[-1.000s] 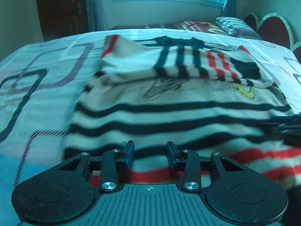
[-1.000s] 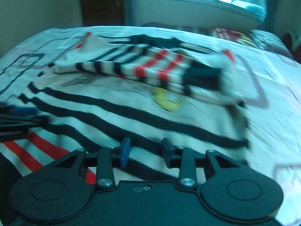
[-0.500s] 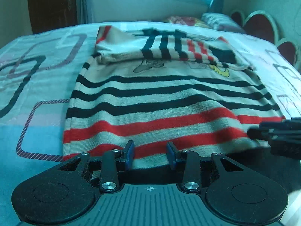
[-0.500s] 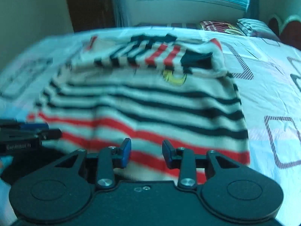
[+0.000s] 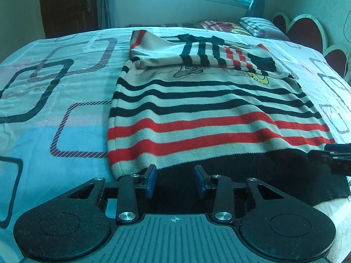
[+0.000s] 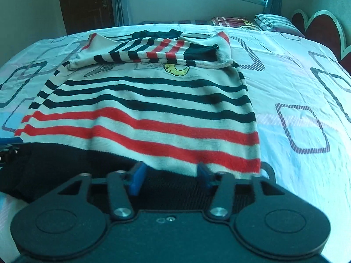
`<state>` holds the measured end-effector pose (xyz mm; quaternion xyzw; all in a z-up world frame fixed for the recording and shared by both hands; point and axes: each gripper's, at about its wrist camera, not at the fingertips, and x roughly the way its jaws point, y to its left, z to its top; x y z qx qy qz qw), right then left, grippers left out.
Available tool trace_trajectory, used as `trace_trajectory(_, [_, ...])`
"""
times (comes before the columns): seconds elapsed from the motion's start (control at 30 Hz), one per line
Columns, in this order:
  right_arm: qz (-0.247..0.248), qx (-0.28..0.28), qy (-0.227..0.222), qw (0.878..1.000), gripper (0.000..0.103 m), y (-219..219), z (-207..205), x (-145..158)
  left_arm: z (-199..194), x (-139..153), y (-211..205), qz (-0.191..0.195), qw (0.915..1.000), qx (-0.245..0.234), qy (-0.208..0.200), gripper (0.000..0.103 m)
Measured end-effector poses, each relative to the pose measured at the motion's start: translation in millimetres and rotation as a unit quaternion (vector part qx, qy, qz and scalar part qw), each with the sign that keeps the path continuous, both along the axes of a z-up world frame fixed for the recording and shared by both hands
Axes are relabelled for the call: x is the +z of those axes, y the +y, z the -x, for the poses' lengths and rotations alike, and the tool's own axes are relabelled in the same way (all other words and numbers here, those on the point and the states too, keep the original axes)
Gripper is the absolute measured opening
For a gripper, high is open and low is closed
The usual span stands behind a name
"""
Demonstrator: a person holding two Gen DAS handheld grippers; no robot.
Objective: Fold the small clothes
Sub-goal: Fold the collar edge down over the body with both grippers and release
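Black hem band of striped knit sweater (image 5: 252, 173) runs under my left gripper body, partly hidden. My right gripper (image 5: 333, 155) cut off at frame edge.

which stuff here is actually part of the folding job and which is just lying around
Part of the job:
- striped sweater, sleeves already folded across its chest
- left claw, over the black hem
- right claw, its jaws have just been opening, the hem lying loose between them

Just lying about:
- pillows at the headboard
- patterned bedsheet underneath
- curtains

Striped sweater (image 6: 153, 109) flat on patterned bedsheet (image 6: 296, 76), sleeves folded across chest, right tool (image 6: 170, 176) just widened over black hem
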<state>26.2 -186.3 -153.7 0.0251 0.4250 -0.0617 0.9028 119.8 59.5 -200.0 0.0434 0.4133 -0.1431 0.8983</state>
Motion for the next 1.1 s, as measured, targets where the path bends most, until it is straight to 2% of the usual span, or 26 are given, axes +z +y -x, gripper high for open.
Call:
trace_trajectory(0.3, [0.010, -0.031, 0.004, 0.999, 0.059, -7.2, 21.1, 0.5, 9.1, -4.9, 17.1, -0.009, 0.9997, 0.018, 0.016, 0.038])
trace_trajectory(0.43, [0.014, -0.051, 0.006, 0.999, 0.062, -15.2, 29.3, 0.8, 14.9, -4.9, 26.2, 0.001, 0.9995, 0.016, 0.026, 0.039])
trace_trajectory(0.47, [0.013, -0.056, 0.007, 0.998, 0.062, -17.5, 31.3, 0.6, 16.1, -5.8, 28.9, 0.001, 0.9994, 0.017, 0.029, 0.049])
trace_trajectory(0.5, [0.011, -0.061, 0.008, 0.998, 0.062, -20.0, 32.9, 0.0, 17.4, -7.0, 31.9, 0.002, 0.9992, 0.021, 0.034, 0.076])
trace_trajectory(0.53, [0.009, -0.066, 0.011, 0.998, 0.062, -21.7, 34.2, -0.9, 19.2, -8.0, 35.6, 0.005, 0.9990, 0.028, 0.033, 0.086])
trace_trajectory(0.6, [0.001, -0.079, 0.011, 0.997, 0.062, -22.8, 35.8, -1.1, 24.0, -9.7, 43.4, 0.022, 0.9988, 0.038, 0.023, 0.089])
trace_trajectory(0.67, [-0.012, -0.068, 0.000, 0.998, 0.062, -17.5, 34.0, 2.7, 22.6, -14.6, 44.6, 0.033, 0.9984, 0.029, 0.037, 0.089])
trace_trajectory(0.77, [0.000, -0.062, 0.001, 0.998, 0.061, -8.8, 28.7, 3.5, 23.0, -17.2, 42.5, 0.038, 0.9982, 0.027, 0.036, 0.089])
trace_trajectory(0.83, [0.013, -0.069, 0.006, 0.998, 0.062, -11.1, 31.3, 0.3, 23.7, -16.6, 43.3, 0.051, 0.9977, 0.021, 0.040, 0.080])
trace_trajectory(0.87, [0.017, -0.075, 0.011, 0.997, 0.062, -14.5, 33.9, -2.3, 24.0, -16.9, 43.8, 0.053, 0.9976, 0.020, 0.040, 0.072])
trace_trajectory(0.97, [-0.001, -0.095, 0.022, 0.995, 0.062, -27.7, 41.6, -8.4, 23.0, -16.0, 49.2, 0.073, 0.9960, 0.021, 0.046, 0.051])
trace_trajectory(1.1, [-0.010, -0.110, 0.025, 0.994, 0.066, -37.1, 48.4, -9.1, 18.5, -16.1, 53.7, 0.099, 0.9927, 0.016, 0.067, 0.037])
